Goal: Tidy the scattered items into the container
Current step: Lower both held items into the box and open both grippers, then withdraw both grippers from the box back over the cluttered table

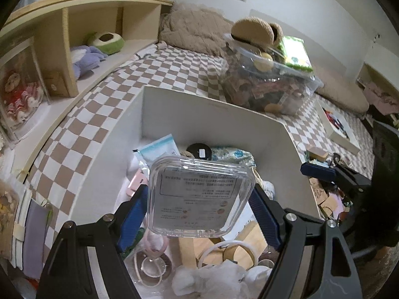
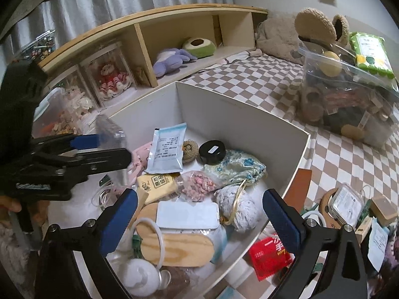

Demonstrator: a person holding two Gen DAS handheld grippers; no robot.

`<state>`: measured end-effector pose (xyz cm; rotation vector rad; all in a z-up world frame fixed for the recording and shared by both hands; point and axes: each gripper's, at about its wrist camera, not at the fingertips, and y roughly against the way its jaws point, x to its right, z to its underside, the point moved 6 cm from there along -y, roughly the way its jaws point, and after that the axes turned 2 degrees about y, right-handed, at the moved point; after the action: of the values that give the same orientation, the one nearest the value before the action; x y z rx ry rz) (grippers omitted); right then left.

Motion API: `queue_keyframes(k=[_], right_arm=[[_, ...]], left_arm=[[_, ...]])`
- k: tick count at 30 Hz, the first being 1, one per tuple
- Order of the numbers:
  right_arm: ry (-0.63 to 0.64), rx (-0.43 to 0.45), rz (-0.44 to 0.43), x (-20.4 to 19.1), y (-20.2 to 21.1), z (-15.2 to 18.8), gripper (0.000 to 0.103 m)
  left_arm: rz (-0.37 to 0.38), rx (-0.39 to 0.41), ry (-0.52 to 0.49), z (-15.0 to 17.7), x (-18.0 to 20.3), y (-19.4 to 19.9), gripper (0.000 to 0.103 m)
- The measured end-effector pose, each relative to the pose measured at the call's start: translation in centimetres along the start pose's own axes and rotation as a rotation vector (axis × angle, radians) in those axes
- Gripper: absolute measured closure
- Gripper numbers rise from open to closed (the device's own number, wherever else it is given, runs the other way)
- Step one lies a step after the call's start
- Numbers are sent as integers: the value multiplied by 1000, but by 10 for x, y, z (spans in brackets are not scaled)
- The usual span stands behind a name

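My left gripper [image 1: 199, 206] is shut on a clear plastic box [image 1: 200, 196] with a printed label, held above the white container [image 1: 219, 117]. The container holds several items: a blue-white sachet [image 2: 168, 149], a black round tin [image 2: 212, 151], a floral pouch [image 2: 235, 168] and a wooden-lidded box [image 2: 179, 249]. In the right wrist view the left gripper [image 2: 99, 142] shows at the left with the clear box [image 2: 108, 129] in it. My right gripper [image 2: 199, 216] is open and empty over the container's near right corner. It shows in the left wrist view [image 1: 318, 170] beyond the container's right wall.
Scattered items lie right of the container: a red packet [image 2: 270, 255], a clear labelled box [image 2: 346, 205], small wooden pieces [image 2: 382, 209]. A clear tub [image 2: 349, 99] of items stands behind on the checkered cloth [image 2: 249, 79]. A wooden shelf [image 2: 149, 39] with plush toys runs along the left.
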<state>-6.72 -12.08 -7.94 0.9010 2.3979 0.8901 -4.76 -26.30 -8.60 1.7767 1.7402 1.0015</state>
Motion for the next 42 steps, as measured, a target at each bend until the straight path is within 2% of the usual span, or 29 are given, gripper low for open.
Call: queue_keyframes(k=[4,9,10,11,13,42], right_arm=[[23,9,-1,-4,5,0,3],[23,10,-18,-4,9,2,3],[24,5,-18,-4,8,3,3],[26,1,-16,-4,8,4,3],[33,-3,-8,-4,8,5,3],[41,2,28,-9,26,6,3]], left_arm=[[-26,-43,-25,1,2,-7,23],[-13,-137,32,6,-5,-20,22],[-18,-135,52,6,-9,-20,17],[-21,-127,71,4,-11,-19,8],[-16,-100,102,1,-15,-14,2],[-95,5,7,7,-1,28,2]])
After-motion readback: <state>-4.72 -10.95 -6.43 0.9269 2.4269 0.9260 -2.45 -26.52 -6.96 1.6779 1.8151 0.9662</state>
